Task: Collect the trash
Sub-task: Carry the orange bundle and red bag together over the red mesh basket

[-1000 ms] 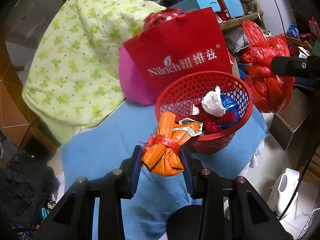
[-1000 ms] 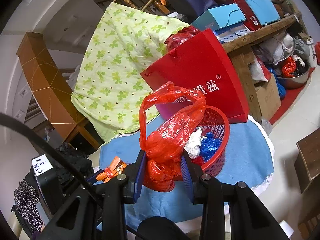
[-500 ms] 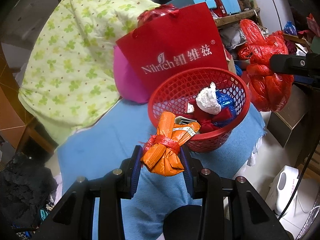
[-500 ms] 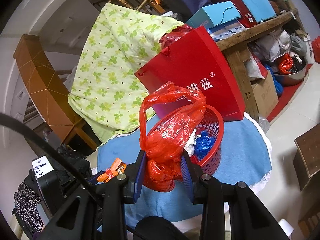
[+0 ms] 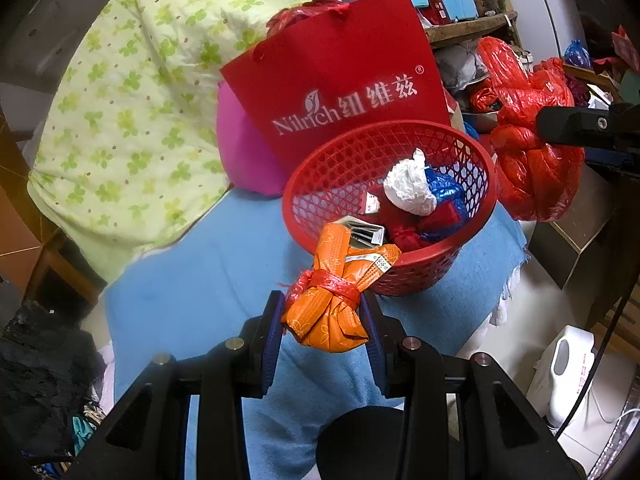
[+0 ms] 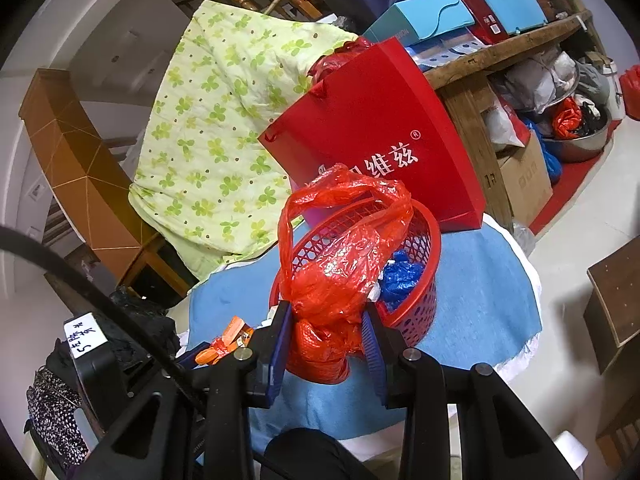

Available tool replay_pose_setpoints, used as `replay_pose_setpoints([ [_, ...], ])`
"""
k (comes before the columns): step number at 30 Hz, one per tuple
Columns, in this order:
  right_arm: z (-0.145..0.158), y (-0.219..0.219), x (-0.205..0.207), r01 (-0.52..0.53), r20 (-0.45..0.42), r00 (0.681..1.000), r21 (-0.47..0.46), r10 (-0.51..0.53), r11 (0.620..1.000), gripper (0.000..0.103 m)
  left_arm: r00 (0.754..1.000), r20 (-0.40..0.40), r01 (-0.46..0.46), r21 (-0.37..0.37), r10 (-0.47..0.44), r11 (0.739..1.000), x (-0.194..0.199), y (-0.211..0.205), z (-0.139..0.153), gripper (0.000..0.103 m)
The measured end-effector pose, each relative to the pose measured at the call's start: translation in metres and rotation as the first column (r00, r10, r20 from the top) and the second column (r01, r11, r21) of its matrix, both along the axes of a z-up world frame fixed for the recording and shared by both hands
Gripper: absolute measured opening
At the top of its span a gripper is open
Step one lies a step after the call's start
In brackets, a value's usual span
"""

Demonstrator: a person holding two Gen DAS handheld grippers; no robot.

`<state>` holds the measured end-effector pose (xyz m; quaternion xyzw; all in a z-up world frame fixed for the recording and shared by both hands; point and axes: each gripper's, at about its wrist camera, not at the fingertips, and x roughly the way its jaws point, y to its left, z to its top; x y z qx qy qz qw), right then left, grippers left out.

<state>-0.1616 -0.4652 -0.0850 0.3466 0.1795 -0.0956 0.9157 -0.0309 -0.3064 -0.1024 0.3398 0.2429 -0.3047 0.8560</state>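
Note:
My left gripper is shut on an orange wrapper bundle tied with red string, held just in front of the near rim of a red mesh basket. The basket holds a white crumpled bag, blue plastic and red scraps. My right gripper is shut on a red plastic bag, hanging at the basket's near left side. In the left wrist view that red plastic bag hangs to the right of the basket. The orange wrapper bundle shows low left in the right wrist view.
The basket stands on a round table with a blue cloth. Behind it lean a red paper shopping bag, a pink cushion and a green flowered quilt. A wooden shelf with boxes stands at the back right. A white appliance sits on the floor.
Both views have shifted slightly, with the basket drifting a little left and up in the left wrist view. Both grips are unchanged.

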Motion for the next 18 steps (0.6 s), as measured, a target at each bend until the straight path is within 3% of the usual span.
replay_pose_setpoints([
  [8,-0.002,0.000,0.008,-0.001,-0.023,1.000,-0.003,0.001,1.000,0.037,0.999,-0.048,0.005,-0.011,-0.006,1.000,0.011,0.000,-0.006,0.040],
  [14,0.013,-0.002,0.021,-0.007,-0.017,1.000,-0.050,0.007,0.999,0.037,0.995,-0.084,0.036,-0.092,-0.043,0.995,0.031,-0.002,0.014,0.040],
  [18,0.025,-0.006,0.036,-0.005,-0.012,1.000,-0.093,0.004,0.996,0.037,0.984,-0.151,0.071,-0.150,-0.093,0.986,0.049,-0.011,0.021,0.040],
])
